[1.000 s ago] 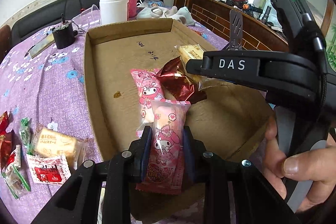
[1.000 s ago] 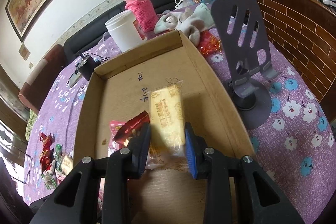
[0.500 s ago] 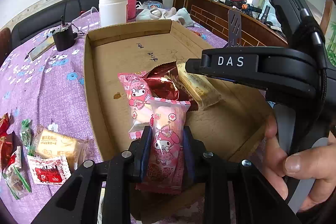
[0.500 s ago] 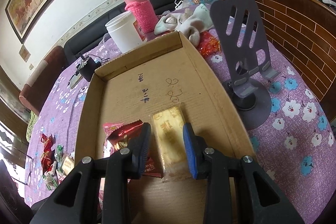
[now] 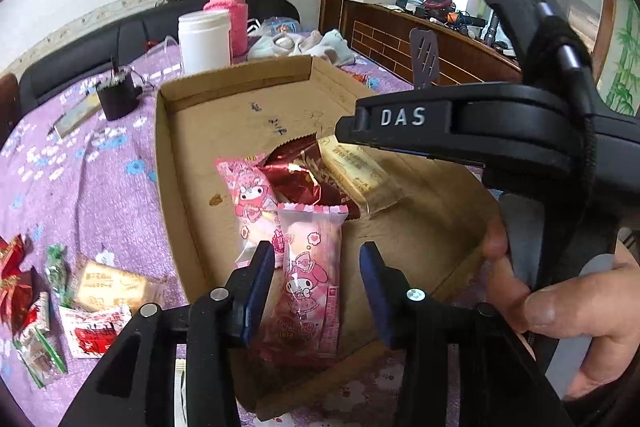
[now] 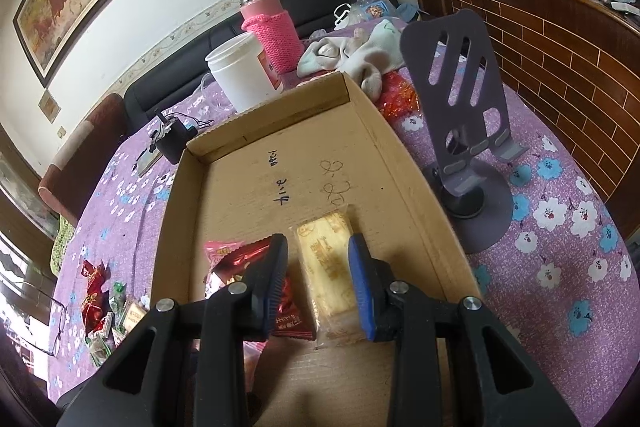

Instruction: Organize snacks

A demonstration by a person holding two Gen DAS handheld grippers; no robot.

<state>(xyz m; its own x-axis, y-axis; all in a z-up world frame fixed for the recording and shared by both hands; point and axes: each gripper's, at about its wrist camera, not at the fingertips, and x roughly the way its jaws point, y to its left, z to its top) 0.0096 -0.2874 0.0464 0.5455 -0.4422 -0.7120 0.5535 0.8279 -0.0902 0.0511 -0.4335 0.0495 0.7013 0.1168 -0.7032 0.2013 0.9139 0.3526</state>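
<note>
A shallow cardboard tray (image 5: 192, 211) lies on the purple flowered tablecloth (image 5: 80, 179) and holds 4 snacks bunched at its near end: a pink cartoon-print pack (image 5: 248, 203) toward the left wall, a dark red foil pack (image 5: 304, 183) in the middle, a yellow biscuit pack (image 6: 328, 263) to its right, and a second pink pack (image 5: 312, 279) lying over the near edge. The left gripper (image 5: 316, 287) straddles that second pink pack with its jaws opening, gaps showing on both sides, the pads clear of the wrapper. The right gripper (image 6: 318, 283) stands narrow around the yellow biscuit pack, which lies flat on the tray floor; whether the pads press on it I cannot tell. Outside the tray, by its near left corner, more loose snacks (image 5: 96, 299) lie on the cloth. A white jar (image 6: 240, 75) and a pink-sleeved flask (image 6: 272, 31) stand beyond the far wall, a phone stand (image 6: 464, 123) beyond the right wall
</note>
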